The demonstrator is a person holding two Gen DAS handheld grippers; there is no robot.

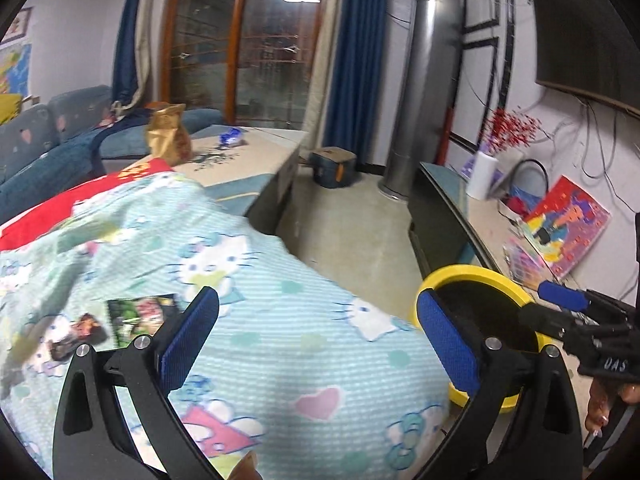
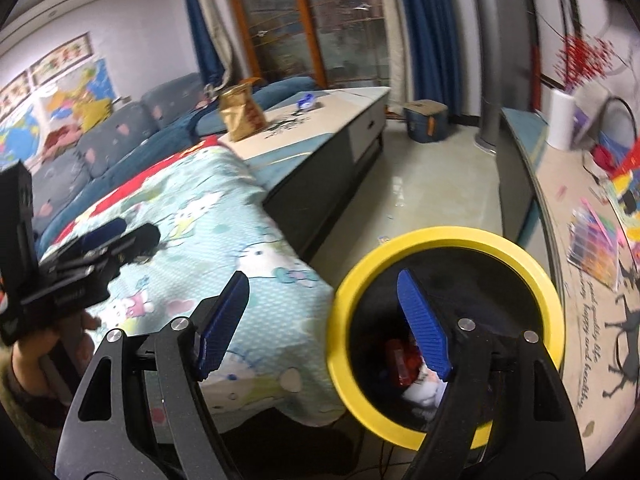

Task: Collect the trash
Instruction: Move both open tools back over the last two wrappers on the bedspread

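Right wrist: yellow-rimmed bin (image 2: 440, 240) with red wrapper (image 2: 400, 360) inside

Round yellow-rimmed black trash bin (image 2: 444, 240) on floor at 3 o'clock of cartoon-print blanket-covered table (image 2: 224, 220), just beside its edge. Red and white wrappers (image 2: 404, 364) inside bin. Crumpled brown paper bag (image 2: 242, 112) on long pale coffee table (image 2: 340, 128) at 12 o'clock, behind blanket. Glossy printed wrappers (image 1: 142, 312) on blanket at 9 o'clock.

Glossy yellow plastic bin rim (image 2: 440, 240), soft printed cloth blanket (image 1: 280, 300).
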